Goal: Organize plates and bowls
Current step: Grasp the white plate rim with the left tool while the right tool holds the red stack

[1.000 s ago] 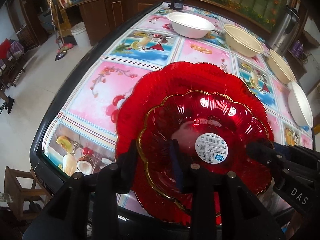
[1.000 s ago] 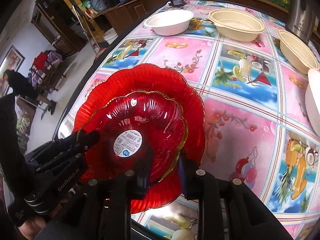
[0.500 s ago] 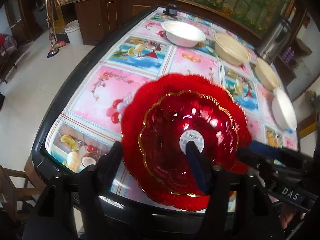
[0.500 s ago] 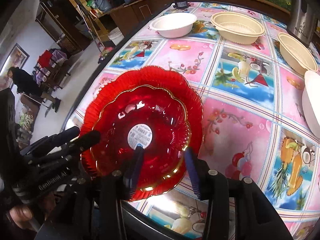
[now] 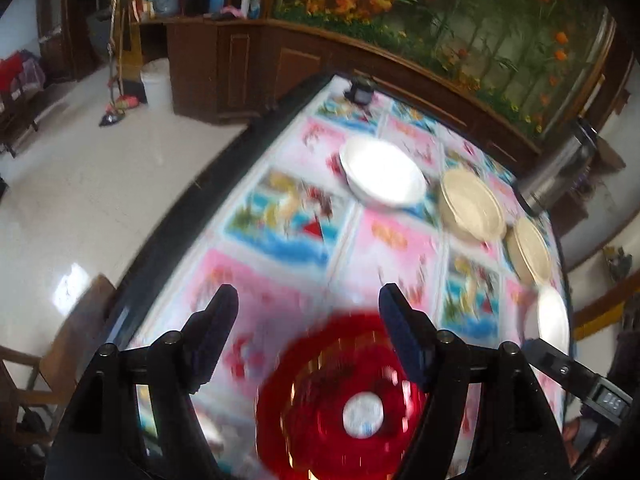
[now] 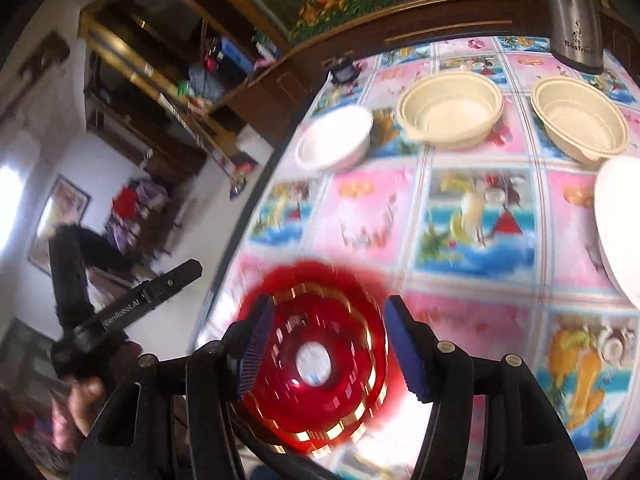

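Hovering with their jaws apart and gripping nothing, the left tool (image 5: 308, 332) and right tool (image 6: 328, 344) both hang above the red plates (image 6: 320, 364), which lie nested at the near edge of the bench (image 6: 480, 320). Beyond the red plates, well apart from them, stand a white bowl (image 6: 334, 144), two cream bowls (image 6: 450, 114) and another white dish (image 6: 620, 224), all empty. Judging by that row, the left tool is nearer the white bowl.

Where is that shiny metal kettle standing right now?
The metal kettle stands at the far end of the table, near its right corner, just behind the two beige bowls in the right wrist view; the left wrist view shows it at the right edge.
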`<move>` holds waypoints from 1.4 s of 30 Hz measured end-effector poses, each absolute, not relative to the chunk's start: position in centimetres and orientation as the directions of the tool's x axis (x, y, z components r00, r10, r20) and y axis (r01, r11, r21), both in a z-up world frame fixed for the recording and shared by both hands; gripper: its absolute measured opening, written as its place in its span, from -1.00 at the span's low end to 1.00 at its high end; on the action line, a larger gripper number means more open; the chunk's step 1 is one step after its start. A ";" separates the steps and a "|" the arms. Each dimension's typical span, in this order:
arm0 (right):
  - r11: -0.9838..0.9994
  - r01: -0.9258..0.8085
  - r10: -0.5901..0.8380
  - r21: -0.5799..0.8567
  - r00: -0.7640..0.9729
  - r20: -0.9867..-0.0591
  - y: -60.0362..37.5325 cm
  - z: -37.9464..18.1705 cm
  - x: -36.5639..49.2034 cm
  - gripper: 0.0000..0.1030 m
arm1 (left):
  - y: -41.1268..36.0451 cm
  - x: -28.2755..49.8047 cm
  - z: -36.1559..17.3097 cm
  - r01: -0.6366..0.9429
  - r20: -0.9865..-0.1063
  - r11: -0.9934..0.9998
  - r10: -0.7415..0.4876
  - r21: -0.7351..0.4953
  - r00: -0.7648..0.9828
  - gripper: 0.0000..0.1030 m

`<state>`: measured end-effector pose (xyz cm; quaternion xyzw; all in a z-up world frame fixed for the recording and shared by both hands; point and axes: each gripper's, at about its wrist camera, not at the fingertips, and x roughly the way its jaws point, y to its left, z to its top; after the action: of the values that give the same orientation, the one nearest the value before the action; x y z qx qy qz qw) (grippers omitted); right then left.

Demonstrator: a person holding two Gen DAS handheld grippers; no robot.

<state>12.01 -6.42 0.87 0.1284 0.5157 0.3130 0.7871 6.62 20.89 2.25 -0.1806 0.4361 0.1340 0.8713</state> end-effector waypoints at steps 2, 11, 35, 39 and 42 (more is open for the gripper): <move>0.762 -0.330 0.642 0.557 0.272 -0.717 -6.0 1.0 13.9 0.16 | 21.2 8.4 2.4 -0.388 -0.797 0.902 0.087 -0.192 0.598 0.41; 0.751 -0.232 0.660 0.618 0.265 -0.703 -2.0 -0.6 23.1 0.16 | 23.6 17.5 -0.8 -0.445 -0.823 0.883 0.135 -0.153 0.552 0.41; 0.809 -0.098 0.585 0.579 0.233 -0.777 4.9 -8.7 33.9 -0.30 | 24.0 26.8 -7.2 -0.423 -0.887 0.895 0.076 -0.141 0.456 0.29; 0.827 -0.098 0.559 0.554 0.242 -0.793 5.2 -9.1 34.2 -0.44 | 24.2 27.0 -8.0 -0.421 -0.900 0.898 0.072 -0.129 0.430 -0.07; 0.828 -0.114 0.559 0.548 0.230 -0.797 5.4 -9.4 34.1 -0.71 | 23.8 27.0 -8.0 -0.399 -0.896 0.907 0.062 -0.133 0.440 -0.28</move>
<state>34.10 5.41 -9.37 0.1920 0.5796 0.2212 0.7604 27.03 23.85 -7.98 -0.1650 0.5107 0.1383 0.8323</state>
